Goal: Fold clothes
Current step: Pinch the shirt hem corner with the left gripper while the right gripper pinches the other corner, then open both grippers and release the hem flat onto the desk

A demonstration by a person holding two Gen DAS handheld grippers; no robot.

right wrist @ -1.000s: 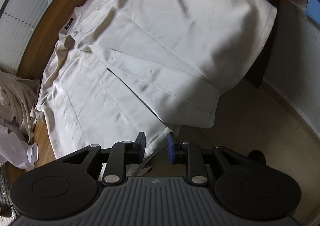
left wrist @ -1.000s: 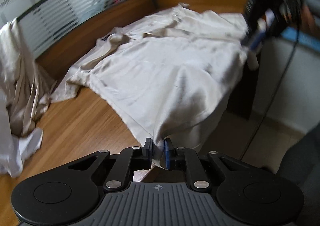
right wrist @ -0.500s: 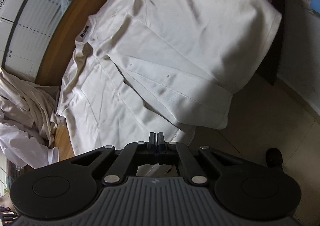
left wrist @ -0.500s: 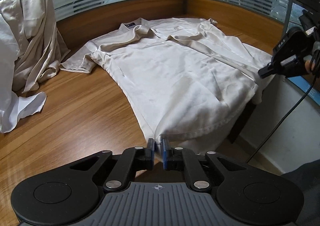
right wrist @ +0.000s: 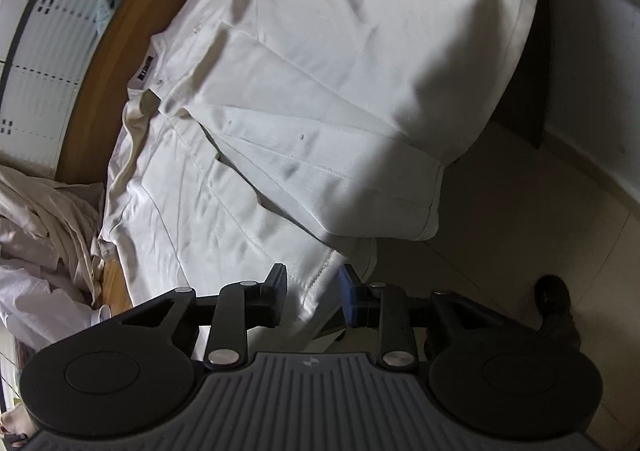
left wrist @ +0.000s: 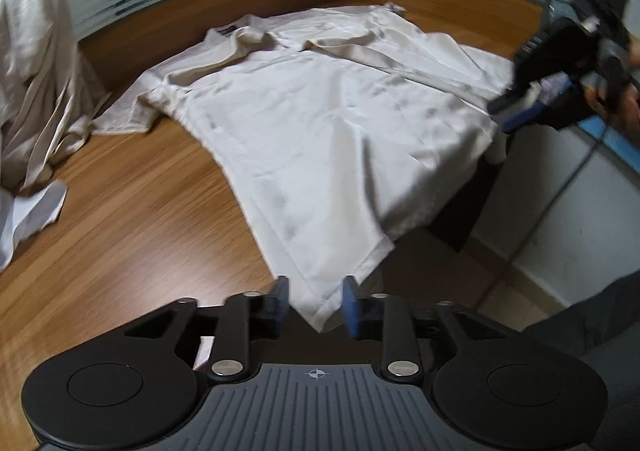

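Two grippers [left wrist: 314,301] [right wrist: 312,297] freshly parted around one shirt's [left wrist: 320,131] hem, pads clear.

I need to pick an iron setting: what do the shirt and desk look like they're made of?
Shirt: thin woven cloth, perhaps cotton or a blend; cream, slight sheen, soft creases, stitched hems. Desk: wood-grain top, probably laminate; smooth and glossy.

Your shirt [left wrist: 332,139] is soft cream cloth with a faint sheen, stitched at the hems. Your worktop [left wrist: 132,219] is smooth, glossy wood grain. Each gripper, left [left wrist: 316,301] and right [right wrist: 312,291], is matt black plastic with bright metal pins.
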